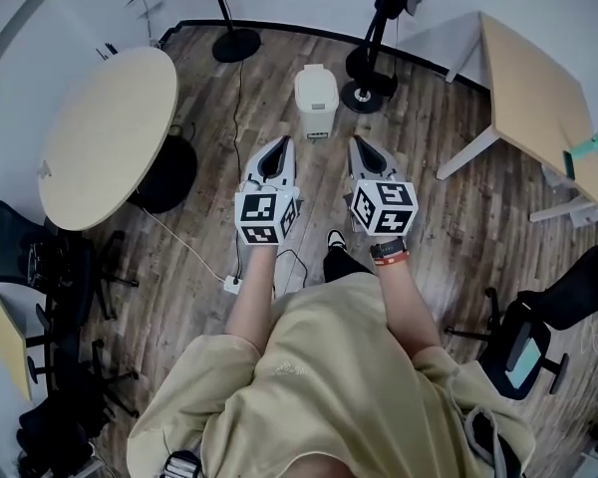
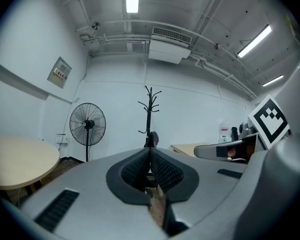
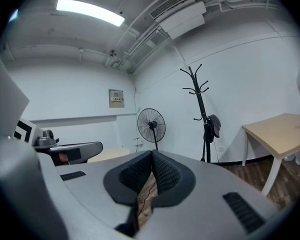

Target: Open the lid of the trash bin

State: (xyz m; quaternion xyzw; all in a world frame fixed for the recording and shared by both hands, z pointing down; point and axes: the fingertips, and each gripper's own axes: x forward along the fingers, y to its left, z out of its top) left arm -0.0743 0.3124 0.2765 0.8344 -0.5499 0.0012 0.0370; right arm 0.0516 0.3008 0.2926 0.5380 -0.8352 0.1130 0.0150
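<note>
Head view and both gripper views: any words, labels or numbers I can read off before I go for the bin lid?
No text can be read anywhere.
Wall notice: printed, too blurred to read.
Marker cubes on the left hand-held gripper and right hand-held gripper: square patterns only, no letters.
Trash bin: no visible print.

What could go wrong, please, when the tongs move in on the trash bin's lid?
The left tongs and right tongs are shut and empty; they may shove the trash bin rather than lift its lid.
A white cable crosses the floor near the person's feet: a trip risk.
The stand base beside the bin could get knocked.
</note>
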